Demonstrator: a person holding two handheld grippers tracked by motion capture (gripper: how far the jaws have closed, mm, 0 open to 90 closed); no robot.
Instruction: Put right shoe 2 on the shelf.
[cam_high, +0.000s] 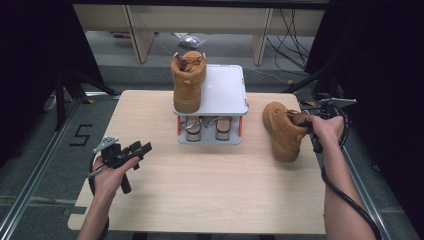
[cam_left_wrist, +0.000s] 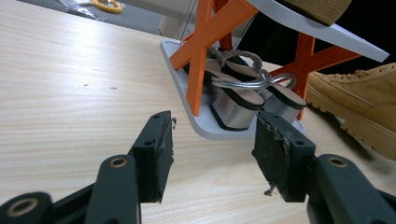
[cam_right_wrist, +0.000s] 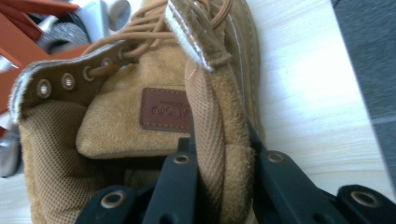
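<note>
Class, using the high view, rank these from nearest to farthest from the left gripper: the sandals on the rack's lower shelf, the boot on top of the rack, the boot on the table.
1. Sandals, lower shelf, centre.
2. Boot on the rack, top left.
3. Boot on the table, far right.

Left gripper sits front left.

Landmark: two-tier rack (cam_high: 227, 95), standing at the far middle of the table (cam_high: 210, 185).

- On its upper shelf, left end: one boot (cam_high: 188, 80), upright, toe toward the near edge.
- On its lower shelf, under the top plate: a pair of sandals (cam_high: 207, 127), side by side between the rack's legs.
- Right of the rack, on the table, near the right edge: second boot (cam_high: 283, 131), apart from the rack.
- Right gripper (cam_high: 311, 131) at that boot's collar, right of the rack; one jaw inside the collar, one outside.
- Left gripper (cam_high: 142, 148) in front of and left of the rack, well apart from it, above the table.
</note>
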